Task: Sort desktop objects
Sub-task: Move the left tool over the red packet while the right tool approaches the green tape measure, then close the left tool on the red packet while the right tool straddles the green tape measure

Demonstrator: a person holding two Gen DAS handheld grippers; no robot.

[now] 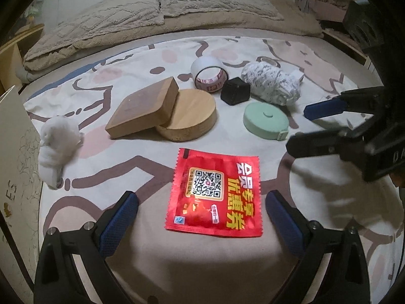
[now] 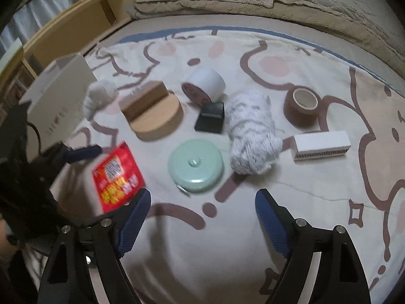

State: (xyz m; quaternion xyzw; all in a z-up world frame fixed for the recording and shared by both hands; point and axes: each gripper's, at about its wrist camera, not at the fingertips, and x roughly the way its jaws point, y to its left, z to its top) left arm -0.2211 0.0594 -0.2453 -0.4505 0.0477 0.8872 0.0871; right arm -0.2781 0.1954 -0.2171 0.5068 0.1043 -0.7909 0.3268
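A red foil packet [image 1: 215, 192] with a QR code lies flat on the patterned sheet [image 1: 141, 167]. My left gripper [image 1: 201, 211] stands open just above it, with a blue pad on either side and neither touching it. My right gripper [image 1: 300, 129] comes in from the right, open, beside the mint-green tape measure [image 1: 265, 121]. In the right wrist view my right gripper [image 2: 202, 207] is open over bare sheet with nothing between its pads. The tape measure [image 2: 196, 164] is just ahead of it and the red packet [image 2: 116, 174] is to its left.
Ahead lie a square wooden block [image 1: 141, 109] leaning on a round one [image 1: 189, 116], a white tape roll [image 1: 207, 76], a black cube [image 1: 235, 91], a grey-white yarn bundle [image 1: 270, 83] and a white fluffy toy [image 1: 58, 139]. Further right are a brown tape roll [image 2: 301, 106] and a white box [image 2: 321, 145]. Bedding [image 1: 152, 10] lies behind.
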